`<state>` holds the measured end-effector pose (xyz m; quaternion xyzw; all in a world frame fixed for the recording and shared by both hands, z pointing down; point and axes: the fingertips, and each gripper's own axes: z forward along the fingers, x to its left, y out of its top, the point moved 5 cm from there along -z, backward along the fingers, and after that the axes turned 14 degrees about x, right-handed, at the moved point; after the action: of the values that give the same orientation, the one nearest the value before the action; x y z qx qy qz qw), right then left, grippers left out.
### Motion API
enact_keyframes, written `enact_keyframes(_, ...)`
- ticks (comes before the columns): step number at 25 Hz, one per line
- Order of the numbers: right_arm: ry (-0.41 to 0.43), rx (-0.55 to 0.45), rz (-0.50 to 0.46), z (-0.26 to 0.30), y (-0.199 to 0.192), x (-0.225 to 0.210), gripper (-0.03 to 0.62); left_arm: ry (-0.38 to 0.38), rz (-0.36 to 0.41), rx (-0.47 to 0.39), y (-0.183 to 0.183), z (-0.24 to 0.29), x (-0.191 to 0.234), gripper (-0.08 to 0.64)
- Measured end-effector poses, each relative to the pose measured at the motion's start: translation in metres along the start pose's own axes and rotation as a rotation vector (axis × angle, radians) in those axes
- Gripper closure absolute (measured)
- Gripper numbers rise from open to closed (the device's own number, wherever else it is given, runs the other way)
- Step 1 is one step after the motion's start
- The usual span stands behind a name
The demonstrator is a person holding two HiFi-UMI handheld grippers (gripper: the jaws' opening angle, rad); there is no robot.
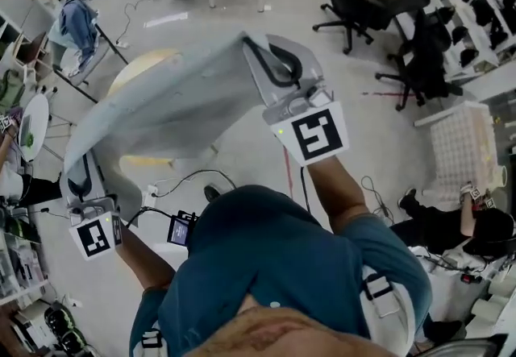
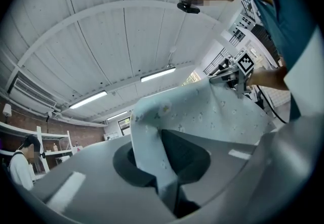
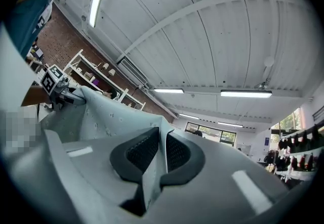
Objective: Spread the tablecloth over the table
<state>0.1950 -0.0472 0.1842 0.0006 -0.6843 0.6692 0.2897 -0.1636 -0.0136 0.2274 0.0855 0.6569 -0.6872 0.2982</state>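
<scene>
Step in hand: I hold the tablecloth [image 1: 177, 101] up in the air, stretched between both tools above the round surface [image 1: 139, 65]. I judge this to be the positioning stage, with the lay-down not yet begun.
Left side: the left hand-held gripper [image 2: 162, 167] has its jaws narrow, pinched on a folded corner of the cloth. In the head view it sits at 9 o'clock.
Right side: the right hand-held gripper [image 3: 159, 160] has its jaws almost together, clamped on a fold of the opposite corner. In the head view it sits at 12 o'clock.
Tablecloth: pale blue with a small flower print. It spans from one grip to the other as a sagging sheet and hides most of the top. I cannot tell whether its far hem touches the top.
Surface: a light wooden round top, showing past the cloth at 10 o'clock and under its near hem.
Next move: as I judge it, I should centre the sheet over the top, keep both grips closed, lower evenly, and let go only once the cloth rests flat.
Watch: uneven lowering would probably leave the cloth skewed or bunched to one side.
</scene>
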Motion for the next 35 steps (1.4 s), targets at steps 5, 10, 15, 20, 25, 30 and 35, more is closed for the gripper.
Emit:
enact_keyframes(5,-0.032,0.024,-0.003,0.024,0.017,0.012,0.568,-0.032,-0.023,-0.027,-0.012,0.022,0.031,0.531)
enact_keyframes(10,-0.083,0.031,-0.023,0.029,0.028,0.043,0.568,-0.071,-0.04,-0.085,-0.038,0.027,0.052,0.531)
enact_keyframes(15,-0.106,0.051,-0.033,0.03,0.043,0.057,0.568,-0.087,-0.044,-0.123,-0.043,0.025,0.069,0.532)
enact_keyframes(20,-0.089,0.059,-0.059,0.039,0.052,0.066,0.568,-0.071,-0.06,-0.133,-0.051,0.02,0.079,0.534)
enact_keyframes(25,-0.054,0.065,-0.061,0.057,0.05,0.062,0.567,-0.045,-0.131,-0.117,-0.052,0.02,0.081,0.537)
enact_keyframes(30,-0.006,0.048,-0.065,0.087,0.041,0.052,0.568,-0.014,-0.089,-0.07,-0.055,0.031,0.084,0.538)
enact_keyframes(35,0.069,-0.004,-0.046,0.126,0.024,0.033,0.568,0.041,-0.061,0.024,-0.055,0.046,0.078,0.538)
